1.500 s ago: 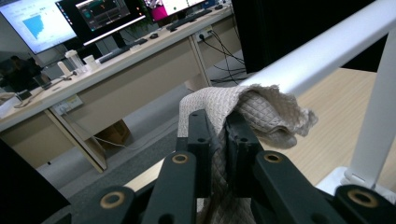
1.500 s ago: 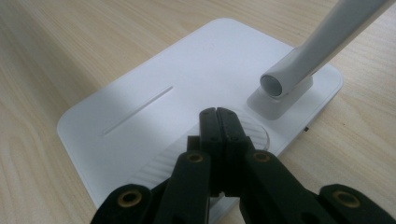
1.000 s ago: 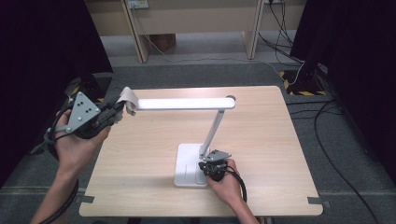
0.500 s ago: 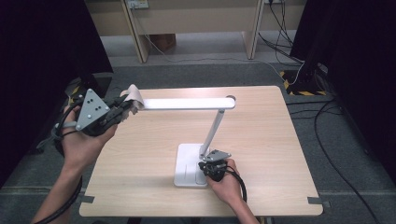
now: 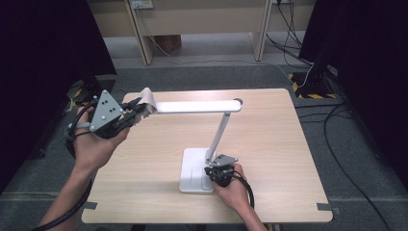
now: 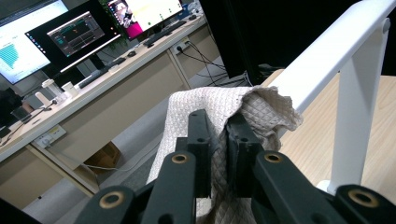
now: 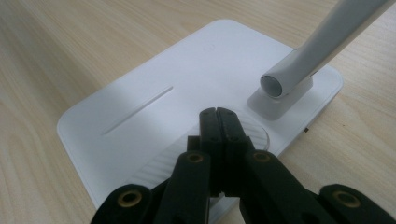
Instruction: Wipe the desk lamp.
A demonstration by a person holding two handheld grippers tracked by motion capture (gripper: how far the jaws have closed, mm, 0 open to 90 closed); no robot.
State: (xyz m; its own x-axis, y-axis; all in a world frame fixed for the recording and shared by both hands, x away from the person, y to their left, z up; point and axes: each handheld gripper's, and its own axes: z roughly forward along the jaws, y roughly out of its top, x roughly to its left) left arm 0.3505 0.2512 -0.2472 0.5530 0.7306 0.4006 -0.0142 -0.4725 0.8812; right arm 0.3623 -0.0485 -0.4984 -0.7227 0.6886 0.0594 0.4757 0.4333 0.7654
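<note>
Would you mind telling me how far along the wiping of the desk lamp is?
In hand: the left gripper is shut on a quilted cloth, laid over the far tip of the lamp head. The right gripper, shut and empty, presses down on the lamp base, steadying it. No wiped stretch can be told apart; most of the head's length, the stem and the base seem left.

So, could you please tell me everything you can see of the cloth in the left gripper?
The cloth is a beige, quilted fabric with a diamond-stitched pattern, soft and crumpled. The left gripper pinches it between its black fingers. One fold bunches against the free end of the white lamp head; the rest hangs down beside the fingers. In the high view it sits at the table's far left edge.
</note>
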